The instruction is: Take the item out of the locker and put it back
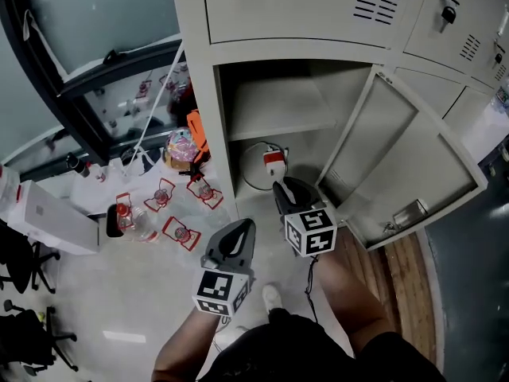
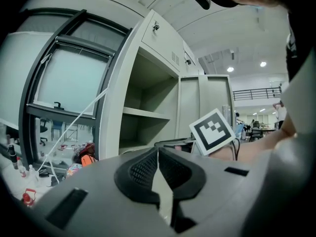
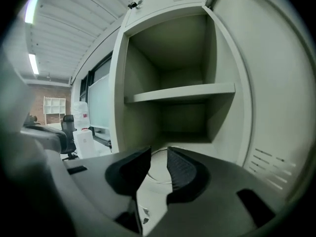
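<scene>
Pointing into the lower compartment of the open locker [image 1: 199, 118], the right gripper [image 1: 280, 188] has its jaws spread a little, with nothing between them. The item [image 1: 273, 161], a small red and white thing, sits on the locker floor just ahead of its tips, under the shelf [image 1: 278, 114]. A loop of white cable [image 1: 243, 177] lies around it, reaching toward the gripper. The left gripper [image 1: 245, 228] hangs behind the right one and to its left, outside the locker. Its jaws are pressed together and empty.

The gap between the right jaws looks narrow for the item, so pushing in now would likely shove it deeper or tip it instead of catching it. The cable could also snag on a jaw and drag the item sideways. The door [image 1: 398, 157] stands close on the gripper's right, and a wide swing would knock it.
</scene>
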Motion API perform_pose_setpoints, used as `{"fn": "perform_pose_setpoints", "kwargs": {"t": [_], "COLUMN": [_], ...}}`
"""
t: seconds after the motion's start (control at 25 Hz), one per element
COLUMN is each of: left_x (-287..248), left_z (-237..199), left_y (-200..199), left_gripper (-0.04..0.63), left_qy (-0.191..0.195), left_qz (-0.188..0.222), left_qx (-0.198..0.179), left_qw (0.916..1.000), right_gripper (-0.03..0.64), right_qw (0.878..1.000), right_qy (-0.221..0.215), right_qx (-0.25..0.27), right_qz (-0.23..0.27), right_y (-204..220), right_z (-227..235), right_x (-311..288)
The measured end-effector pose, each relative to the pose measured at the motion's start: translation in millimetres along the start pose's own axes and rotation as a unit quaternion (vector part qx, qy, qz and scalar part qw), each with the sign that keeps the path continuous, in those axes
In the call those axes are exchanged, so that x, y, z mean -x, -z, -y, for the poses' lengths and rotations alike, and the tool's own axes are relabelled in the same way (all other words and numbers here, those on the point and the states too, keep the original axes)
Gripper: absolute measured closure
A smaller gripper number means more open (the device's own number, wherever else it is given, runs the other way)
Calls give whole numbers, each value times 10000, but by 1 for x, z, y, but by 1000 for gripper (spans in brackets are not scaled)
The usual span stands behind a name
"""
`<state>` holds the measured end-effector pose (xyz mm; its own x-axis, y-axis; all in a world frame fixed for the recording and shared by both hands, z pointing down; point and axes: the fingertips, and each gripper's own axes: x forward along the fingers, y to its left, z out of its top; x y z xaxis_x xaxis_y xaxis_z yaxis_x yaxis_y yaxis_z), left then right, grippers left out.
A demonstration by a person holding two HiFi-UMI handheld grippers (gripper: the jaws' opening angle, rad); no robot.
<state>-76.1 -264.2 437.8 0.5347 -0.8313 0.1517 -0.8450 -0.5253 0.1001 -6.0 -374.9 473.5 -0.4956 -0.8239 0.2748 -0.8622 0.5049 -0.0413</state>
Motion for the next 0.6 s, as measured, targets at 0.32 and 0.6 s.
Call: {"fn": "perform_pose_setpoints", "kwargs": {"t": [0.32,0.6], "left_x": [-16,-18], "left_z": [-11,-17], "left_y": [3,6], "left_gripper": [584,584], "left_qy": [-106,-169], "left_qz": [14,-49], "left_qx": [-41,-51], "left_qw": [9999,9998], "right_gripper": [421,366], "right_qw": [9980,9917], "right_qy": [265,475], "right_qx": [239,419], "right_qz": [-531,-1121], "right_y": [24,46], "right_z": [26,40], "right_x": [-47,-79]}}
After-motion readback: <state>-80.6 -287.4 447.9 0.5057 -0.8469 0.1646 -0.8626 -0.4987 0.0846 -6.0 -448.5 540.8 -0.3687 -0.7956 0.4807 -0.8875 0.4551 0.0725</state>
